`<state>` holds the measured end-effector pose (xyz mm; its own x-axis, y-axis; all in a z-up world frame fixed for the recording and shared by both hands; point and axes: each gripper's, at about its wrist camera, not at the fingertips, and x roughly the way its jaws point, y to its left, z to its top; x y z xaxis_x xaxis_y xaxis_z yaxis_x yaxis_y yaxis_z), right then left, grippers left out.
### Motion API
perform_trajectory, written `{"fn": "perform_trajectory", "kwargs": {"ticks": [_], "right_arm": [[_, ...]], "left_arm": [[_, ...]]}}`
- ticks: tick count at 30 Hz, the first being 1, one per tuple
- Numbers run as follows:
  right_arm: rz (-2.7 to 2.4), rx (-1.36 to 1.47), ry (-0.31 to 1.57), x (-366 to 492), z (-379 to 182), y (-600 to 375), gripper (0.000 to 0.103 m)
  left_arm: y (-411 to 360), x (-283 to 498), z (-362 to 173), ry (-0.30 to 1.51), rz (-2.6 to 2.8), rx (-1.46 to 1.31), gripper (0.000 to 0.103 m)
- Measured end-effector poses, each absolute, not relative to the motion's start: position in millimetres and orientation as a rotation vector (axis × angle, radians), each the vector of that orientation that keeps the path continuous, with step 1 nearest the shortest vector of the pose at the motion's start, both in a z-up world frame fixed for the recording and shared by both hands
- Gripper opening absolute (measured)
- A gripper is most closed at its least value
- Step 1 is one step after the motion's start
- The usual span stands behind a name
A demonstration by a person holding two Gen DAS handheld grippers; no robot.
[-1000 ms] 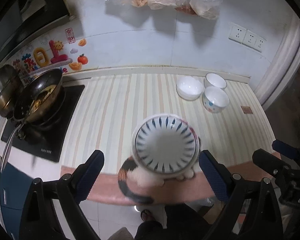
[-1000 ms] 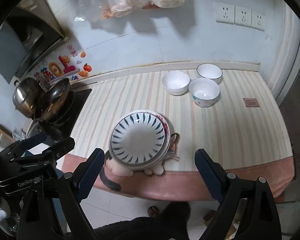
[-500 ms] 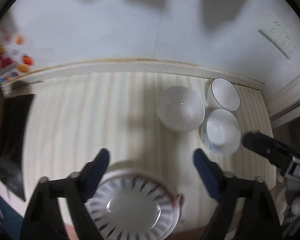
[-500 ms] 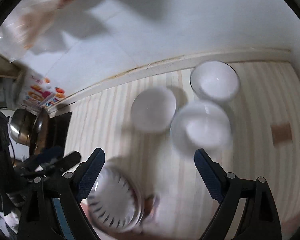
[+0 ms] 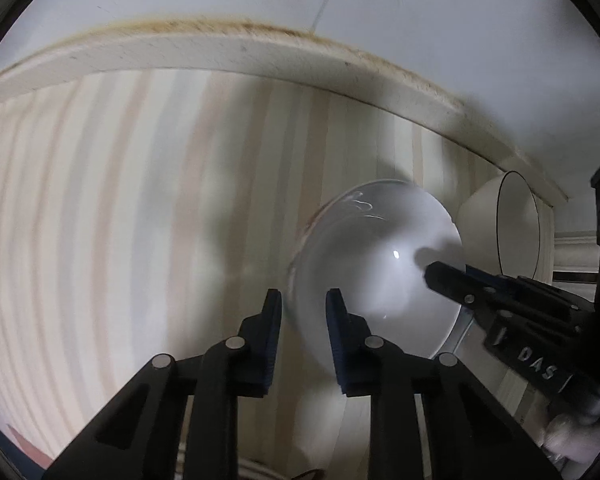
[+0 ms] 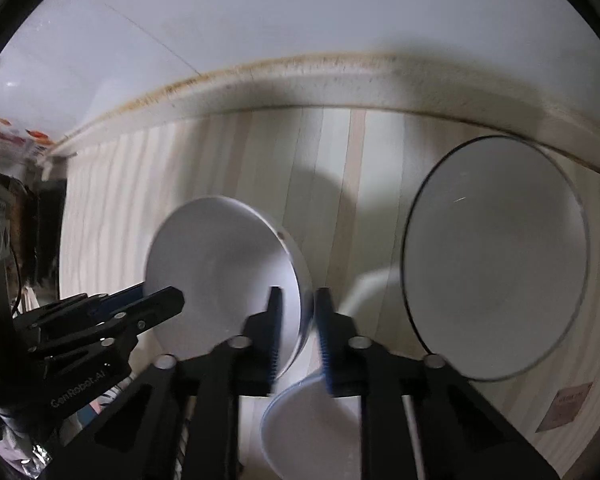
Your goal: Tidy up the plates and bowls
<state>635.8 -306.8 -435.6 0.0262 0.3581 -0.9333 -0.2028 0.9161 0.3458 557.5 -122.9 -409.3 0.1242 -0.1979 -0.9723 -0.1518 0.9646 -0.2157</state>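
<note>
A plain white bowl [image 5: 380,264] [image 6: 220,272] stands on the striped counter [image 5: 120,200]. My left gripper [image 5: 303,308] points down over the bowl's left rim, one finger outside and one inside. Its jaws are closing, with a small gap still showing beside the rim. My right gripper [image 6: 299,308] is shut on the opposite rim of the same bowl and shows in the left wrist view [image 5: 444,274]. The left gripper [image 6: 160,300] shows at the bowl's far side in the right wrist view. A black-rimmed white bowl [image 6: 496,256] [image 5: 516,224] stands close to the right.
A third white bowl [image 6: 312,420] sits just below the right gripper, near the other two. The raised ledge [image 5: 220,52] and the wall close off the back. A small brown patch [image 6: 568,404] lies on the counter at the right. The dark stove [image 6: 48,220] is far left.
Both grippers swept from above the counter's front edge and the patterned plates down to the bowls at the back. Both went from wide open to nearly together around the white bowl's rim.
</note>
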Motion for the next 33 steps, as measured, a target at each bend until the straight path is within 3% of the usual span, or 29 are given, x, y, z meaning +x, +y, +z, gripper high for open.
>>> {"fn": "perform_trajectory", "kwargs": {"ticks": [8, 22, 33], "right_arm": [[0.455, 0.143, 1.452, 630.4, -424.0, -299.1, 0.013], [0.530, 0.180, 1.378, 521.9, -349.1, -325.9, 0.013], [0.452, 0.248, 1.407, 421.9, -365.5, -399.4, 0.013]], "left_arm": [[-126.7, 542.3, -390.9, 1.428, -0.005, -0.249, 0.019], [-150.1, 446.9, -288.9, 1.287, -0.069, -0.116, 0.020], [-219.2, 399.7, -326.6, 1.369, -0.190, -0.033, 0.020]]}}
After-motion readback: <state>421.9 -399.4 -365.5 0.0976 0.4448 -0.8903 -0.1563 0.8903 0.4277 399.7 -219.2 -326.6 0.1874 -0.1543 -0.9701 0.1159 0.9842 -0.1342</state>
